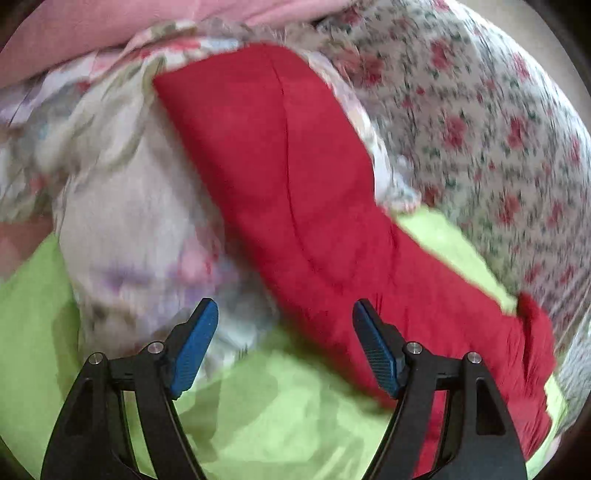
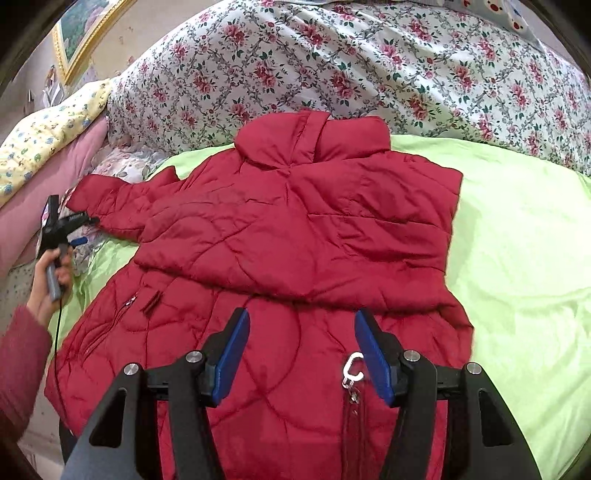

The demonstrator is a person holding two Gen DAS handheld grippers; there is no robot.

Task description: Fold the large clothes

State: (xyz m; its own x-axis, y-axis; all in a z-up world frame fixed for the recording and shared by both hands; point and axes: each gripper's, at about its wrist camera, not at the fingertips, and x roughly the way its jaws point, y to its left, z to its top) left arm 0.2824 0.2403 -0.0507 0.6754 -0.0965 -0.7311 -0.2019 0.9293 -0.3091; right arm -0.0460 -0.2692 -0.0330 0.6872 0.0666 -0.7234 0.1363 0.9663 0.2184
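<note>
While the red quilted jacket (image 2: 288, 236) lies spread on the lime-green sheet (image 2: 517, 258), a hand (image 2: 51, 280) in a dark red sleeve (image 2: 18, 362) at far left of the right wrist view holds the left gripper (image 2: 79, 230) just beside the tip of the jacket's outstretched sleeve (image 2: 110, 199), not touching it as far as can be seen. From the left wrist view that gripper (image 1: 284, 347) has jaws spread wide, nothing between the blue pads (image 1: 194, 350); frame is blurred; the jacket sleeve (image 1: 295, 177) runs diagonally ahead over the green sheet (image 1: 277, 417), pale floral fabric (image 1: 122, 206) to its left. Pink pillow (image 2: 55, 192) and yellow patterned pillow (image 2: 44, 136) sit at left edge, framed picture (image 2: 81, 33) on the wall above. Mid frame, jacket's right sleeve is folded across the chest, collar (image 2: 314, 136) pointing toward the rose-print quilt (image 2: 332, 66). Right gripper (image 2: 303, 354) hovers above the lower front, jaws roughly half open, empty; the white zipper pull (image 2: 354, 369) shows just inside its right pad (image 2: 373, 358). Bare green sheet fills the right side.
</note>
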